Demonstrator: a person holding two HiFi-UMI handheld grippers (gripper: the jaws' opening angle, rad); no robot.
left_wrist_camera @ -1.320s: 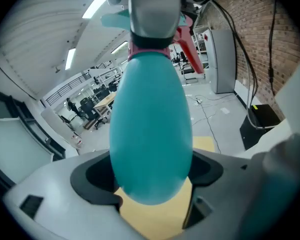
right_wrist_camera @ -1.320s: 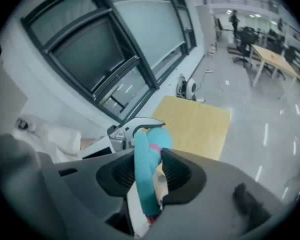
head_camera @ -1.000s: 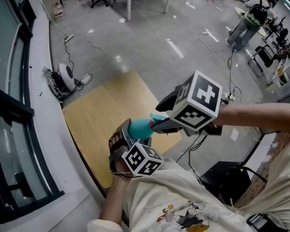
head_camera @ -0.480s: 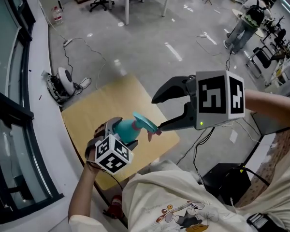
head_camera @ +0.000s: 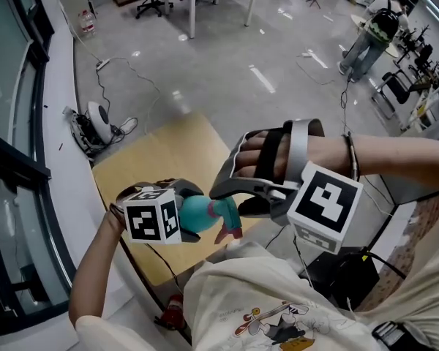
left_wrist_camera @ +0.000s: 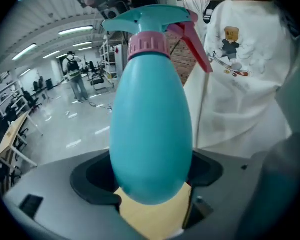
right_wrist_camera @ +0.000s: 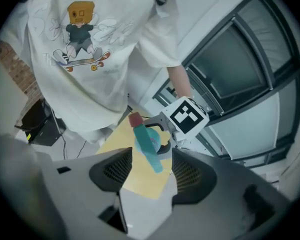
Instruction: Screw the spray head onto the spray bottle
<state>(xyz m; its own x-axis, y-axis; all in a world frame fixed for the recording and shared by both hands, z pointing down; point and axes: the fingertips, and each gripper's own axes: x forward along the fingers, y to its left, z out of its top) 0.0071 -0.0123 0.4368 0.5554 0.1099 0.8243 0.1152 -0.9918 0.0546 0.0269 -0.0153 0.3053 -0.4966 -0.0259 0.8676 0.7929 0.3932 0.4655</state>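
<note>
A teal spray bottle (head_camera: pixel 196 215) (left_wrist_camera: pixel 151 134) lies tilted in my left gripper (head_camera: pixel 177 212) (left_wrist_camera: pixel 150 184), which is shut on its belly. The spray head (left_wrist_camera: pixel 146 18) (head_camera: pixel 225 218) (right_wrist_camera: pixel 146 146) sits on the bottle's neck above a pink collar (left_wrist_camera: pixel 148 45), its red trigger (left_wrist_camera: pixel 194 45) pointing toward the person's shirt. My right gripper (head_camera: pixel 230 200) (right_wrist_camera: pixel 151 171) reaches in from the right with the hand turned over. It stands open, one jaw on each side of the spray head's nozzle, a gap showing on both sides.
Below both grippers lies a small wooden table (head_camera: pixel 154 163) (right_wrist_camera: pixel 140 181), set against a white window ledge (head_camera: pixel 58 123). A cable reel and cords (head_camera: pixel 99 115) lie on the grey floor beyond. The person's white shirt (head_camera: pixel 271 306) is close behind the bottle.
The left gripper swung the bottle so its head points toward the person. The right gripper rolled over and moved left, bringing its open jaws around the spray head.
</note>
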